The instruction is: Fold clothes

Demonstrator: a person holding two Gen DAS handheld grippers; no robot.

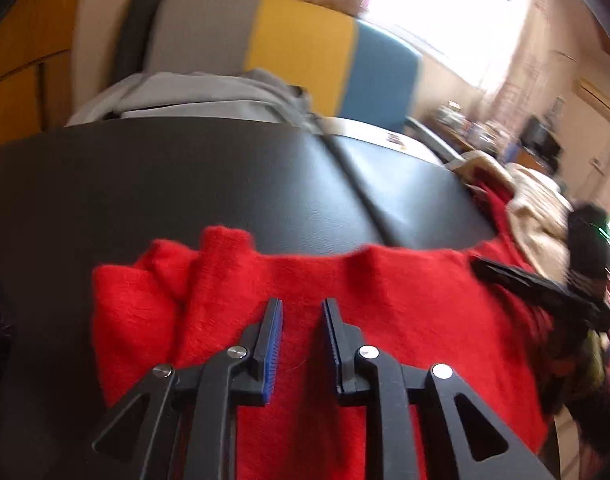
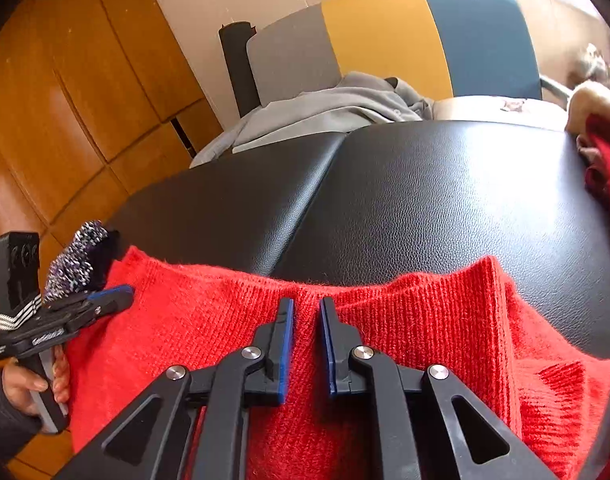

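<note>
Jaws of the left gripper (image 1: 302,308) stand apart with a narrow gap, hovering over the red sweater (image 1: 385,300) and clasping nothing. Jaws of the right gripper (image 2: 306,306) show the same narrow gap over the same garment (image 2: 225,320), also clasping nothing.

Beneath both pairs of jaws the red sweater lies spread on the black leather worktop (image 2: 425,200), its far edge just ahead of the fingertips. Left of the left jaws, 1 folded portion is bunched. Ahead of the jaws the worktop is bare black leather with 1 seam. Beyond its far edge lies grey clothing (image 2: 337,108), backed by a grey, yellow and blue panel (image 2: 385,40). Right of the left jaws sits a beige garment (image 1: 537,208). Left of the right jaws, wooden cabinets (image 2: 65,100).
</note>
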